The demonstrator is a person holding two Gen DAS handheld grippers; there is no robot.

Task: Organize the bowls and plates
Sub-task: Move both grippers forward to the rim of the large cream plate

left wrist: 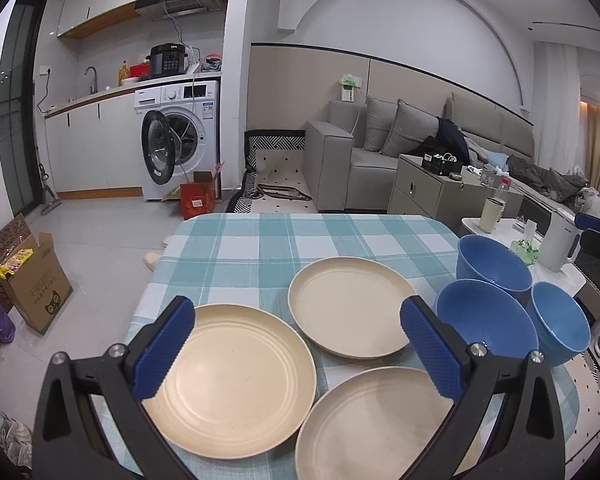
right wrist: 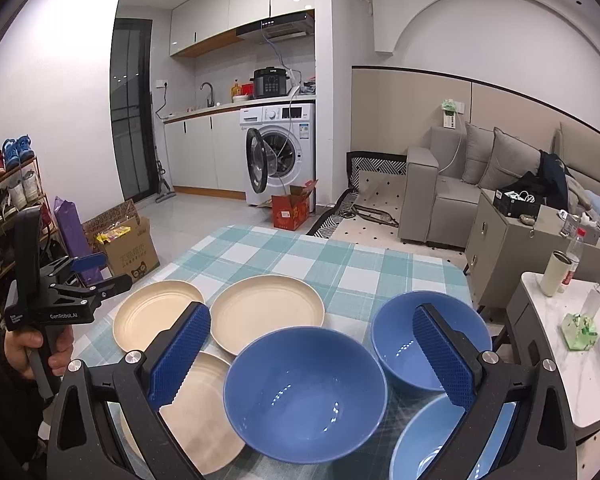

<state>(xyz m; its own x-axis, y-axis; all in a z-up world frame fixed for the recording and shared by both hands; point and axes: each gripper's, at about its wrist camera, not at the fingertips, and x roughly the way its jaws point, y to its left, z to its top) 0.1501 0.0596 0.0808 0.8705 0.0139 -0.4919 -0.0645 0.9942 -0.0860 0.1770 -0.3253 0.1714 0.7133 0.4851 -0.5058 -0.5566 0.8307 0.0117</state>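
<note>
Here, both tongs hang spread and empty over the desk (left wrist: 260, 240): left tongs (left wrist: 298, 350) above three cream plates (left wrist: 236, 380), right tongs (right wrist: 312, 354) above three blue bowls (right wrist: 304, 396), lower frame; nesting likely goes best gripping one rim squarely.

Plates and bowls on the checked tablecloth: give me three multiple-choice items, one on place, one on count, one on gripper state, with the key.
1. Where do the blue bowls sit relative to the cream plates, seen from the grippers?
A. To the right
B. To the left
C. Stacked on them

2. How many cream plates lie on the table?
A. Two
B. Three
C. Five

3. What state is the left gripper in?
A. Shut on a plate
B. Shut on a bowl
C. Open, holding nothing

Key: 1 A, the blue bowls stand right of the cream plates. 2 B, three lie on the checked tablecloth. 3 C, the left gripper has its jaws spread above the plates.
</note>
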